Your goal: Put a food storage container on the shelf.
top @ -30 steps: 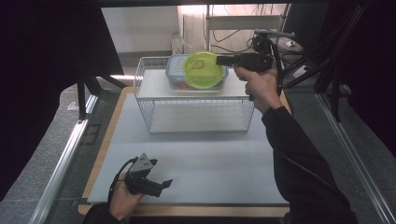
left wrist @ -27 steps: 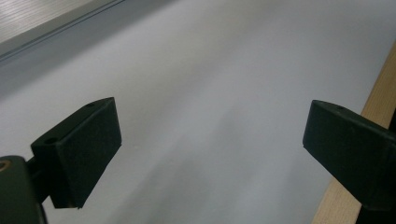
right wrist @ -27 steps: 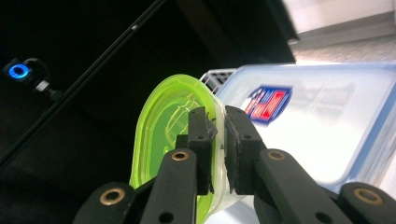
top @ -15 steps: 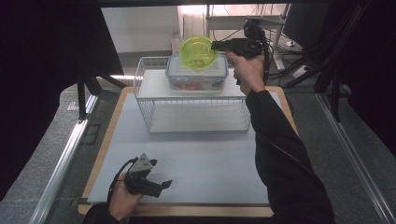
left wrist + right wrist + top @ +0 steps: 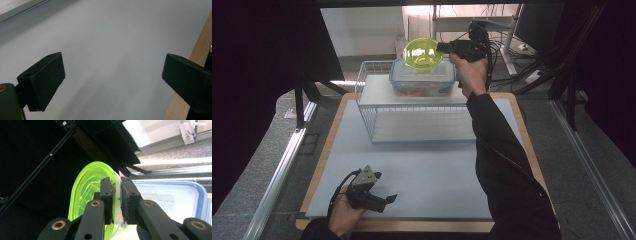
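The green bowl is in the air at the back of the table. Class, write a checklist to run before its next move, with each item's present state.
1. Right tool clamped on the green bowl's rim: ok.
2. Bowl lifted off the lidded container: ok.
3. Container's lid seated flat: ok.
4. Container resting on the wire rack's top shelf: ok.
5. Left tool open, over bare mat, out of the way: ok.
6. Bowl empty: cannot tell.
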